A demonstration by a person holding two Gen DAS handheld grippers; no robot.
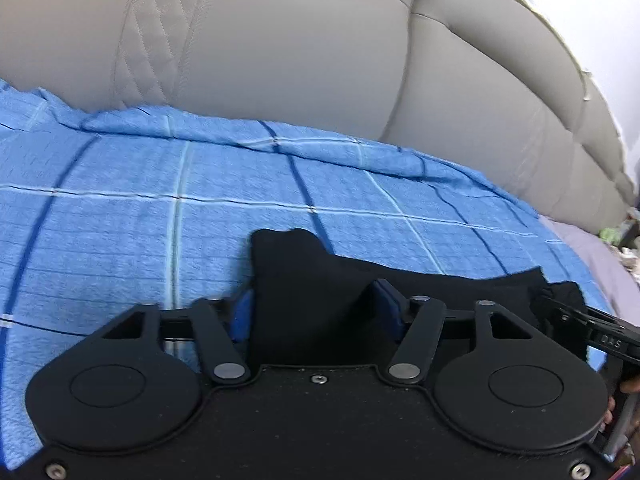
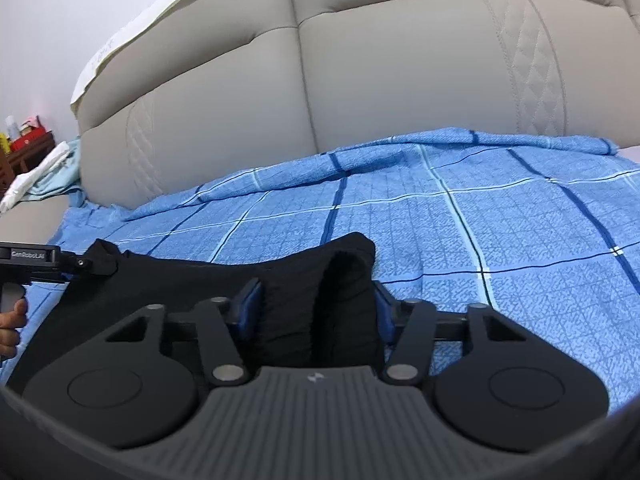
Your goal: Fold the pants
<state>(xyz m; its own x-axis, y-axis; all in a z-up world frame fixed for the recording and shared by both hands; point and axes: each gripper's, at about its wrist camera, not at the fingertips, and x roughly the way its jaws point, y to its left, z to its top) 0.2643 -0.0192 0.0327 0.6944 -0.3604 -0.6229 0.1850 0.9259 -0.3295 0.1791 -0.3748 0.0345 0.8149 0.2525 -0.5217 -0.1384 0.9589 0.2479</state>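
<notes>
The left tool [image 1: 316, 312] is pinching a bunched corner of the black, soft-knit fabric pants [image 1: 400, 280], its blue-padded jaws closed in on the cloth that is rising between them. The right tool [image 2: 316, 312] is doing the same at the opposite corner, jaws closed on a thick, rolled wad of the same pants [image 2: 180, 276]. The garment is stretching between the two tools as a dark band, hanging just above or resting on the blue plaid textured blanket [image 1: 160, 184] that is covering the bed in front of the beige padded leather headboard [image 1: 280, 40]; whether it is touching the blanket cannot be told.

The step in hand appears to be carrying the held edge over to make a fold. To do it well, both tools should be travelling together at equal height, keeping the edge taut and level so the fabric is laying down flat, and only releasing once the edges are lining up.
</notes>
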